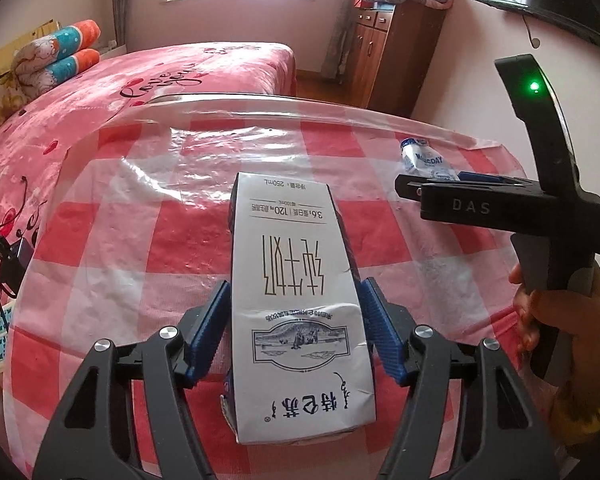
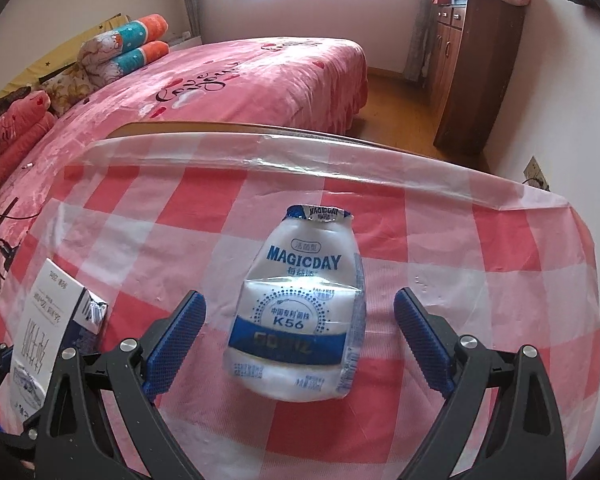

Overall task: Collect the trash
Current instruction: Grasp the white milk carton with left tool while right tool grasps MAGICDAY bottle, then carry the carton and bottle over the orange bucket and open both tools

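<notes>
Red-and-white checked plastic covers the counter (image 2: pixel 480 240), which fills the near half of both views, with a pink bed (image 2: pixel 240 80) lying beyond its far edge. On this cloth lie two pieces of trash: a white milk carton (image 1: pixel 296 300) toward the left and a crumpled yogurt bottle (image 2: pixel 300 312) toward the right, well apart from each other.

In the left wrist view, the left gripper (image 1: pixel 294 320) straddles the carton, whose near end sits between the blue fingers (image 1: pixel 208 328). Those fingers press against or lie just beside the carton's sides; the grip looks closed on it, though how firmly cannot be told. The carton seems to rest on the cloth rather than hang above it.

From the right wrist view, the right gripper (image 2: pixel 300 328) hovers with its fingers (image 2: pixel 180 332) spread wide on either side of the bottle, clear gaps showing on both flanks. The bottle lies with its foil-rimmed mouth pointing to the far side.

Judging by this, the pick-up step is in hand for both items. Next, the right fingers likely need to close on the bottle's soft, dented body, gently enough that it does not squirt sideways, and then both pieces can be lifted toward whatever bin is meant; none is visible.
</notes>
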The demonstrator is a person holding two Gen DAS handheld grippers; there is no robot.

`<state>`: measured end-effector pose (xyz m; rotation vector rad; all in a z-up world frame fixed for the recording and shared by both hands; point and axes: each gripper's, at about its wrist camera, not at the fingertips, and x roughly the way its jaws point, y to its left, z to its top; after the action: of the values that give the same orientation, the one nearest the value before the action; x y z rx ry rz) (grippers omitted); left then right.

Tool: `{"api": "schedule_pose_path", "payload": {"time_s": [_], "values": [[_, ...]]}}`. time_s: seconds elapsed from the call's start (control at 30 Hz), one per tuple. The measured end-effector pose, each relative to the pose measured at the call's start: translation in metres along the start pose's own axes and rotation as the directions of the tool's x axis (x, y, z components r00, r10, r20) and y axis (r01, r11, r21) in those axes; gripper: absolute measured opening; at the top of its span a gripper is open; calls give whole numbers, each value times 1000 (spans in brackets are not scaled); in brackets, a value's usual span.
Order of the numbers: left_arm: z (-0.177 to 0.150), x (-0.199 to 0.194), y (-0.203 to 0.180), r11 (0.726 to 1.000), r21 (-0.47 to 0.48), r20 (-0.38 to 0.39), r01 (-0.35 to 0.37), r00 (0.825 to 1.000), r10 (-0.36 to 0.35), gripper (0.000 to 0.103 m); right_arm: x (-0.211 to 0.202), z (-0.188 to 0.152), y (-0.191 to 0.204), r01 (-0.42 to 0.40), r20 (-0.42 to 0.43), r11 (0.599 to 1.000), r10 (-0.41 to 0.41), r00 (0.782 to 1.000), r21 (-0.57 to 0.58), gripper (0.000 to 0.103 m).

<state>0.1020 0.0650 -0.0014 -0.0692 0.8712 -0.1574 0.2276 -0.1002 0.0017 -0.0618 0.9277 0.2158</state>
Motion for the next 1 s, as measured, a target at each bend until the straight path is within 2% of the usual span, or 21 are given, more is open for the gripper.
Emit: {"api": "schedule_pose_path", "payload": {"time_s": [0.23, 0.63, 1.0], "values": [[-2, -5, 1, 1000, 0, 11, 6, 1000, -6, 66, 0, 0, 7, 27, 22, 999, -26, 999, -43, 62], [-9, -29, 6, 1000, -14, 48, 3, 999, -3, 66, -21, -25, 20, 7, 33, 998, -5, 999, -69, 62], [-31, -57, 10, 1000, -11, 69, 2, 998, -1, 66, -76, -65, 41, -102, 77, 995, 103, 992, -22, 62]]}}
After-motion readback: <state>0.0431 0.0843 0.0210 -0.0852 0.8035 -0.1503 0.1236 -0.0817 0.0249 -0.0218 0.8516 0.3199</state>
